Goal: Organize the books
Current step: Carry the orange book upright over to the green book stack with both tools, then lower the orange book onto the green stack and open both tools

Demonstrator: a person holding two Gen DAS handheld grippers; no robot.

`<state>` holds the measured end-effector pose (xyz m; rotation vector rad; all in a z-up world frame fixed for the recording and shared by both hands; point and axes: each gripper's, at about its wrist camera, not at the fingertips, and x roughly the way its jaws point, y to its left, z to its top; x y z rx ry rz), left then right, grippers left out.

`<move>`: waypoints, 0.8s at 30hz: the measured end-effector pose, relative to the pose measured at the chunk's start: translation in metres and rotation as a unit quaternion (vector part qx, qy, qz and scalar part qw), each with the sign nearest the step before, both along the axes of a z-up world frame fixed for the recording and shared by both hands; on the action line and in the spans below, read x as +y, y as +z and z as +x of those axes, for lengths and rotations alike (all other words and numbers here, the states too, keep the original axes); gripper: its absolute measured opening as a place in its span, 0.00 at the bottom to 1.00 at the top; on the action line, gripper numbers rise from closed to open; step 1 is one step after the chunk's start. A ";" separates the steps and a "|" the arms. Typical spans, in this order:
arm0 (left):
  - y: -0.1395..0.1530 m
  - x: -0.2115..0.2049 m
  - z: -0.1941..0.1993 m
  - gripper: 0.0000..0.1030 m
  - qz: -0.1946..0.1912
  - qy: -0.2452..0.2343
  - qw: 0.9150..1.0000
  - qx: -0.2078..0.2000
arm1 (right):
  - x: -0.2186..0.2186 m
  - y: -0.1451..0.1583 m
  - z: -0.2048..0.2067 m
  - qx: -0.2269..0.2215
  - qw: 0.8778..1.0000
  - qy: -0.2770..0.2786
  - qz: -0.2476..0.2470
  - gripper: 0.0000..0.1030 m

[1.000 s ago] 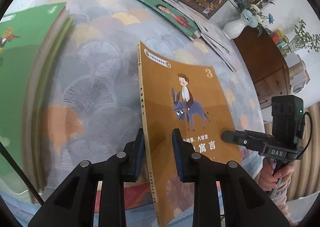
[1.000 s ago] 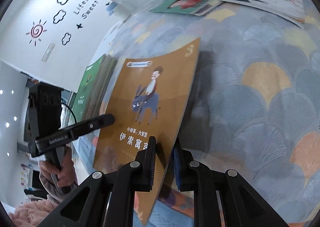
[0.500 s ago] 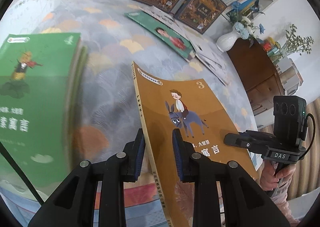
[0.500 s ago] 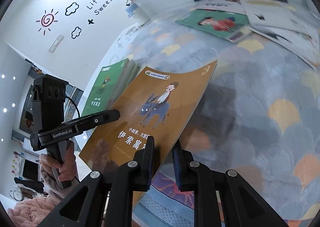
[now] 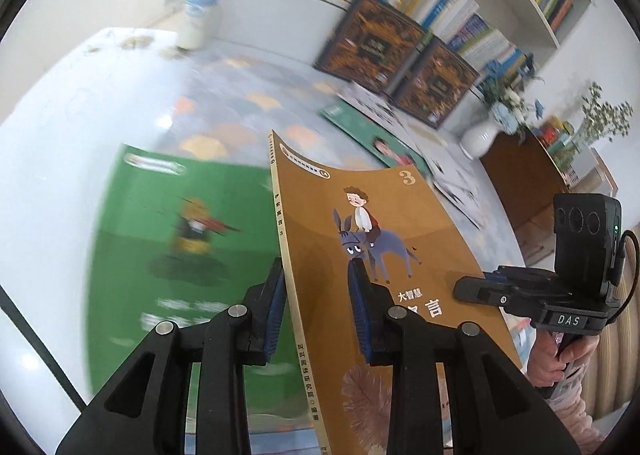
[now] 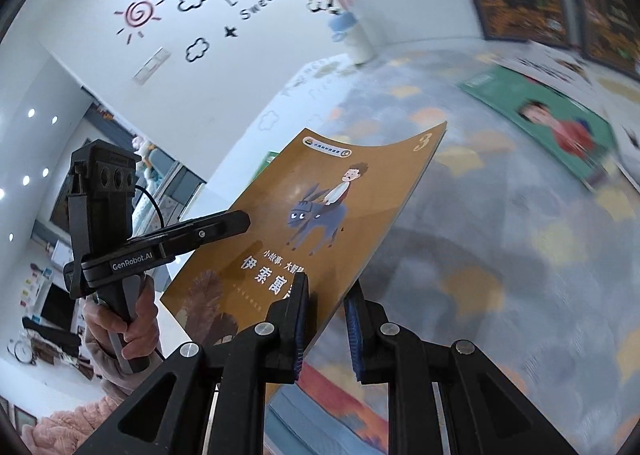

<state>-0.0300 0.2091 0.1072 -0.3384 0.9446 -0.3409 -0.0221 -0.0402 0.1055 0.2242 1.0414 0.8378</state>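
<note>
Carrying the orange book (image 5: 384,255) between both grippers, lifted off the patterned rug (image 6: 520,255). The left gripper (image 5: 316,319) is clamped on the spine edge, though its jaws are starting to ease open; the right gripper (image 6: 326,321) is pinched on the opposite edge. My take: keep both hands level and in step so the cover doesn't bow, and square it over the green book stack (image 5: 160,239) before letting go. Compared with a second back, the book sits higher and closer to that green stack.
</note>
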 end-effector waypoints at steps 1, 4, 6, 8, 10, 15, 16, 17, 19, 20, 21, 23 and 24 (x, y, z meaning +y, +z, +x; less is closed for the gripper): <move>0.002 0.007 0.001 0.26 0.002 0.006 1.000 -0.003 | 0.010 0.001 0.003 -0.001 1.000 0.006 0.001 0.17; 0.004 0.032 0.002 0.27 0.014 0.029 0.999 -0.014 | 0.040 0.002 0.009 -0.004 1.000 0.028 0.004 0.17; 0.001 0.048 0.002 0.28 0.021 0.045 0.999 -0.014 | 0.059 0.001 0.011 -0.012 0.999 0.040 -0.001 0.17; -0.004 0.062 0.002 0.28 0.025 0.060 0.998 -0.011 | 0.075 -0.003 0.013 -0.018 0.999 0.048 -0.005 0.17; -0.008 0.073 0.001 0.28 0.027 0.069 0.997 -0.006 | 0.090 -0.008 0.016 -0.018 0.998 0.054 -0.006 0.17; -0.023 0.091 0.002 0.28 0.036 0.089 0.995 0.007 | 0.108 -0.027 0.023 0.000 0.998 0.064 -0.009 0.17; -0.027 0.092 0.003 0.28 0.038 0.090 0.995 0.012 | 0.109 -0.031 0.024 0.001 0.998 0.065 -0.014 0.17; -0.032 0.093 0.004 0.28 0.038 0.090 0.995 0.018 | 0.110 -0.034 0.025 0.003 0.998 0.064 -0.018 0.17; -0.040 0.092 0.004 0.28 0.037 0.091 0.995 0.027 | 0.112 -0.039 0.024 0.009 0.998 0.066 -0.022 0.17; -0.043 0.093 0.005 0.28 0.038 0.092 0.995 0.030 | 0.111 -0.042 0.025 0.012 0.997 0.067 -0.024 0.17; -0.044 0.093 0.005 0.28 0.039 0.093 0.994 0.031 | 0.111 -0.044 0.025 0.014 0.997 0.067 -0.025 0.17; -0.045 0.093 0.004 0.29 0.039 0.093 0.994 0.028 | 0.112 -0.049 0.026 0.021 0.997 0.067 -0.030 0.17; -0.045 0.093 0.004 0.30 0.039 0.094 0.994 0.028 | 0.113 -0.050 0.024 0.024 0.997 0.067 -0.031 0.17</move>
